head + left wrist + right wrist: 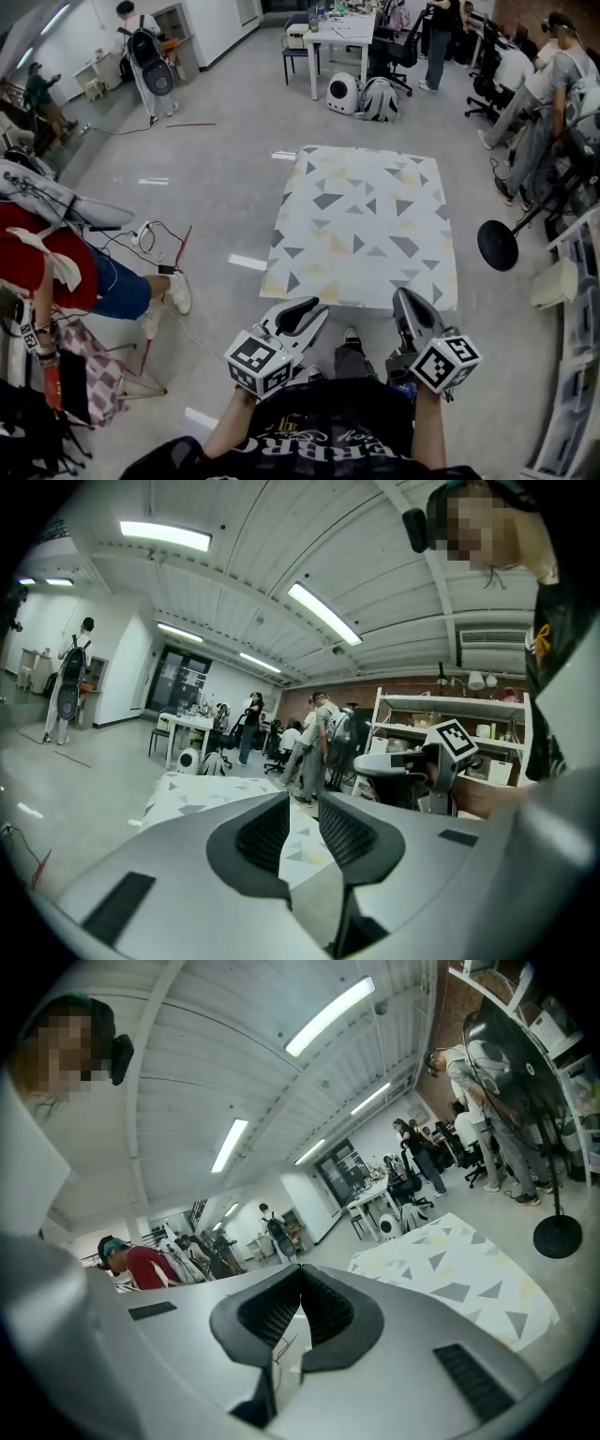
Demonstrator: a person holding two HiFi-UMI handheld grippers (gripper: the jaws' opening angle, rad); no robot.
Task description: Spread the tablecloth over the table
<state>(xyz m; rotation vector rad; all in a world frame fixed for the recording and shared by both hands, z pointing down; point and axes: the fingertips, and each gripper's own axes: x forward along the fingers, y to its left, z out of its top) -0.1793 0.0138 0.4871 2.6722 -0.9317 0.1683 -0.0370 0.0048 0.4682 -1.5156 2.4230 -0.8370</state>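
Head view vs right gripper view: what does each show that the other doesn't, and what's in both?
Head view only: the left claw and nearly the whole tablecloth, lying flat.
Right gripper view only: ceiling lights, the fan's head, and a close look at the right claw, shut with nothing in it.
Both: tablecloth, fan base, person in red.

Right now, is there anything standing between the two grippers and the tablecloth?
Nothing visible stands in the way. The tablecloth lies spread flat just ahead of the left gripper and the right gripper, with only open space between. Neither gripper holds the cloth.
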